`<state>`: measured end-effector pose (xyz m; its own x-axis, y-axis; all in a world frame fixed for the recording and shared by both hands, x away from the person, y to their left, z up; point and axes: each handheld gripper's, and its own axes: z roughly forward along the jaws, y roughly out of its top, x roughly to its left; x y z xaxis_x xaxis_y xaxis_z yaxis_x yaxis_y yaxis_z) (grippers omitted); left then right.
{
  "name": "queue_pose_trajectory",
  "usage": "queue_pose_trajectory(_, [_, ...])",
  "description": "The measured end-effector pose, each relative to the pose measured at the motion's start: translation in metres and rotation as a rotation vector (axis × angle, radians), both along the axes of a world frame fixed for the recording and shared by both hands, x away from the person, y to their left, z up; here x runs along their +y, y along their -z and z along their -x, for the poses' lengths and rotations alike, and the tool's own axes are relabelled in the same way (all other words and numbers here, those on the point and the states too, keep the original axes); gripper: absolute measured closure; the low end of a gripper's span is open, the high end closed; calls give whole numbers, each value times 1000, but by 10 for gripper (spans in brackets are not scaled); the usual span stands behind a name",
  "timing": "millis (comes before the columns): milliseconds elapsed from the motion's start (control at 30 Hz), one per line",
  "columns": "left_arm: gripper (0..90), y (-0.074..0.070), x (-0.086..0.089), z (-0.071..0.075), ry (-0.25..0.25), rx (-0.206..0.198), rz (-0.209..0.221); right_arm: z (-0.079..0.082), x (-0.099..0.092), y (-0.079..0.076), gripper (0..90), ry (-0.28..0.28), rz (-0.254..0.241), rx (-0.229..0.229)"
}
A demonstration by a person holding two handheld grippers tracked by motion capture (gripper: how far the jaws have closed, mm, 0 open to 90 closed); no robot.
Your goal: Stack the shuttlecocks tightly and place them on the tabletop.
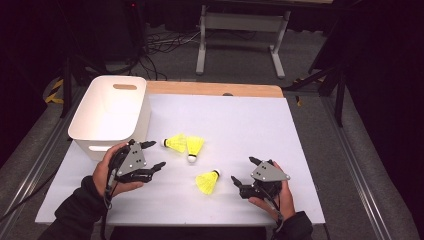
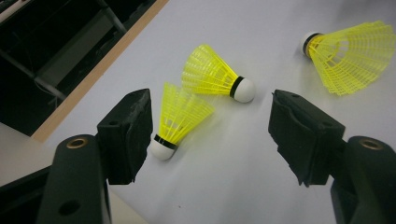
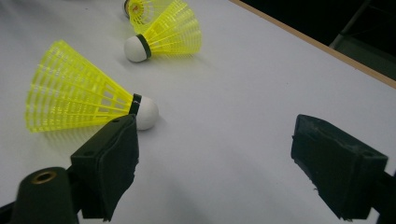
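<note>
Three yellow shuttlecocks with white cork tips lie on the white table. Two rest side by side mid-table [image 1: 175,143] [image 1: 194,146]; the third [image 1: 207,182] lies nearer me. My left gripper [image 1: 157,154] is open, just left of the pair. In the left gripper view its jaws [image 2: 210,126] stand wide, and the nearest shuttlecock [image 2: 180,116] lies with its cork beside the left jaw, unpinched. The second [image 2: 210,74] and third [image 2: 350,53] lie farther off. My right gripper [image 1: 242,169] is open to the right of the third shuttlecock [image 3: 74,95], whose cork is just beyond the left jaw [image 3: 217,140].
A white plastic bin [image 1: 110,112] with handle slots stands at the table's far left corner, just behind my left hand. A wooden strip [image 1: 215,89] runs along the far edge. Bare white surface spreads across the right half. Cables and a metal stand are on the floor beyond.
</note>
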<state>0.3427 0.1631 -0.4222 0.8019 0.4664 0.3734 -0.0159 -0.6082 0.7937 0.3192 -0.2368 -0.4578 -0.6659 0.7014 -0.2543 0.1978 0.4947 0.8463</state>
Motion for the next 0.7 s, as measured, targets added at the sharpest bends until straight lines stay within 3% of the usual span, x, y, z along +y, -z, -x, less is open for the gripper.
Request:
queue_pose_trajectory(300, [218, 18, 19, 12, 36, -18, 44, 1, 0, -1, 160, 0, 1, 0])
queue_pose_trajectory(633, [155, 34, 43, 21, -3, -13, 99, 1, 0, -1, 160, 0, -3, 1])
queue_pose_trajectory(700, [154, 38, 53, 23, -17, 5, 141, 2, 0, -1, 160, -3, -3, 1])
